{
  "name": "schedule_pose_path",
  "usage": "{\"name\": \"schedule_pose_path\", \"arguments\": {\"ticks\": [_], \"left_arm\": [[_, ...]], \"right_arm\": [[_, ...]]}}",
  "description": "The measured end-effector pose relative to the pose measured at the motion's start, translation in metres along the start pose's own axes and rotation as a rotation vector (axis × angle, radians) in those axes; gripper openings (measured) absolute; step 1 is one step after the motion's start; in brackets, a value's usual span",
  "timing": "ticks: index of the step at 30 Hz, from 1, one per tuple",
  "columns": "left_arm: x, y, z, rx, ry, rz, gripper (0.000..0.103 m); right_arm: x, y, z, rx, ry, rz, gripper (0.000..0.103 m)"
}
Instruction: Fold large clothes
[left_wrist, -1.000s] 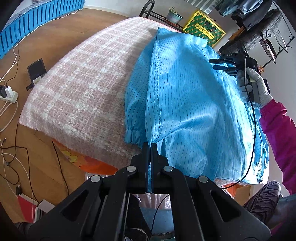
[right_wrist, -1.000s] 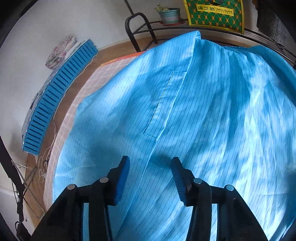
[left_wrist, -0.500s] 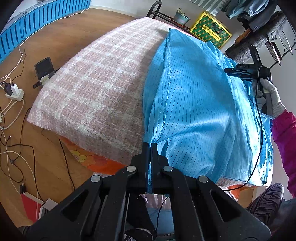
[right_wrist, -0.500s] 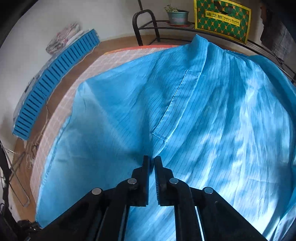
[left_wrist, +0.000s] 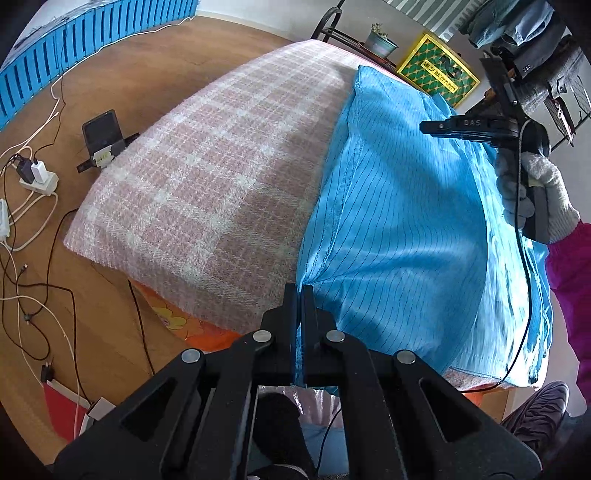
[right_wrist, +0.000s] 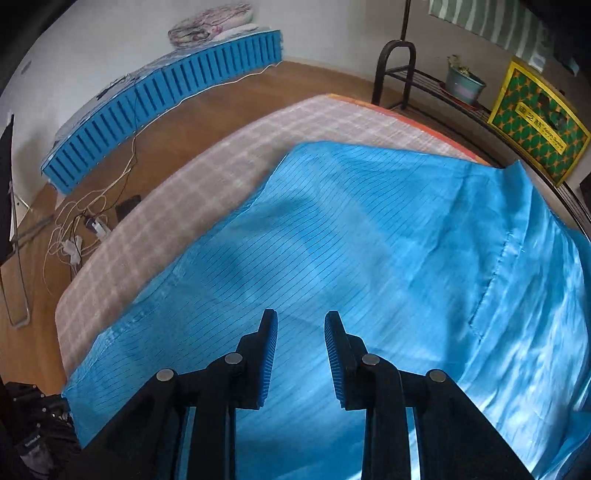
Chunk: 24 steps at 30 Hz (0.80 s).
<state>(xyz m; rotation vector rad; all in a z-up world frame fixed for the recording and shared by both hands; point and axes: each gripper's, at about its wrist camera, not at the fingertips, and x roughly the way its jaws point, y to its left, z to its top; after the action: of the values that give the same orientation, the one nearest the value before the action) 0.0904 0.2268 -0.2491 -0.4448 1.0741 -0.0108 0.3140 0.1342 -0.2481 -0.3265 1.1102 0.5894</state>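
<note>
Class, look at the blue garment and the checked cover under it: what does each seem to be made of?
Blue garment: probably thin, smooth synthetic weave with a slight sheen; it shows bright highlights, soft folds and fine dark pinstripes. Checked cover: probably a woolly or brushed woven blanket, matt; fuzzy nap and visible twill weave in pink and white.

Glossy pinstriped blue garment (left_wrist: 402, 221) lies on a coarse, matt woven plaid blanket (left_wrist: 207, 192).
</note>
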Motion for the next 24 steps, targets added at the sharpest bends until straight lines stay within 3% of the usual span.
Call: {"name": "schedule_pose_path", "arguments": {"ticks": [3,4,6,10,17,24], "left_arm": [[-0.003,0.002,-0.001,-0.002,0.005,-0.014,0.0],[-0.004,0.002,-0.001,0.001,0.009,-0.028,0.0],[-0.01,0.004,-0.001,-0.005,0.012,-0.049,0.0],[-0.018,0.014,0.011,-0.049,-0.015,-0.143,0.045],[0.023,0.034,0.058,-0.19,0.078,-0.296,0.046],[0.051,0.026,0.068,-0.214,0.145,-0.393,0.041]], "right_arm": [[0.022,0.005,-0.002,0.008,0.02,-0.006,0.027],[0.022,0.005,-0.002,0.01,-0.01,-0.013,0.028],[0.023,0.006,-0.003,0.012,-0.016,0.003,0.033],[0.002,0.005,-0.01,0.026,-0.036,0.046,0.03],[-0.041,0.016,-0.053,0.054,-0.029,0.123,0.031],[-0.046,0.044,-0.098,0.033,0.008,0.176,0.032]]}}
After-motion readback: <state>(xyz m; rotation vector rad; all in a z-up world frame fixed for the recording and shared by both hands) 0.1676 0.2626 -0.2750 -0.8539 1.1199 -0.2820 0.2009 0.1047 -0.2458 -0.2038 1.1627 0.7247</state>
